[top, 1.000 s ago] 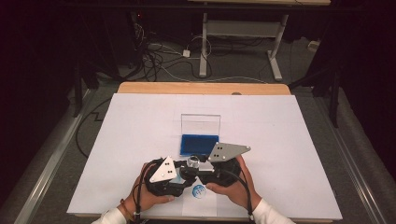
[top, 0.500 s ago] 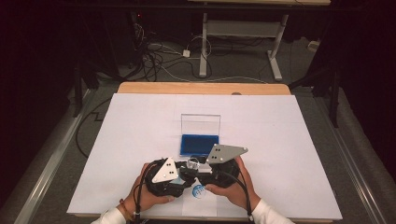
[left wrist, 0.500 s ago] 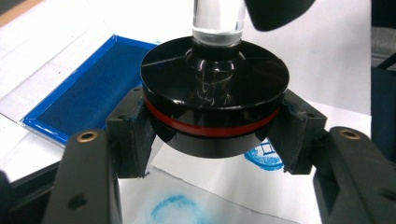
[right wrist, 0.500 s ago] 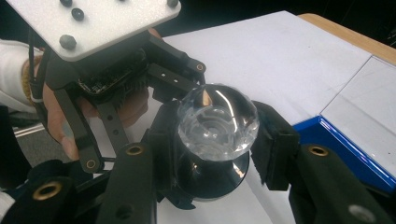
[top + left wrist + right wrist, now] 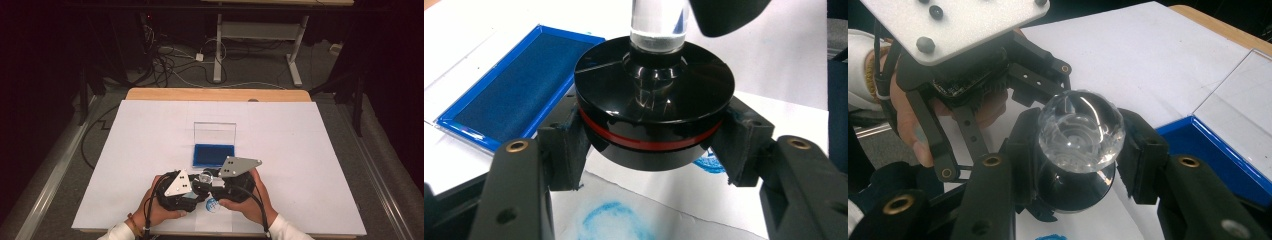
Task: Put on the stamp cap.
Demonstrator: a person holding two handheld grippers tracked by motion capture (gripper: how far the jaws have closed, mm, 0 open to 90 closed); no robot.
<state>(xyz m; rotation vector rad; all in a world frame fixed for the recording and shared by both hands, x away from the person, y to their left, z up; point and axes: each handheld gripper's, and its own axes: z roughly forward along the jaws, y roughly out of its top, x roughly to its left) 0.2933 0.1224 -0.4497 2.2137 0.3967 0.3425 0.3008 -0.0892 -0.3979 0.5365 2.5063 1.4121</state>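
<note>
While the white sheet (image 5: 150,150) stretches wide with the blue ink pad (image 5: 214,155) open mid-table, the stamp (image 5: 653,100) hangs just above the near edge, over blue prints. The left gripper (image 5: 651,145) pinches its black base; the right gripper (image 5: 1080,150) clamps around the clear knob (image 5: 1080,131). Two grips at once: any twist between them could smear the next print, I reckon.

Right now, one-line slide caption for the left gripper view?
Left gripper clamps a black stamp above blue prints on white paper, open ink pad alongside.
</note>
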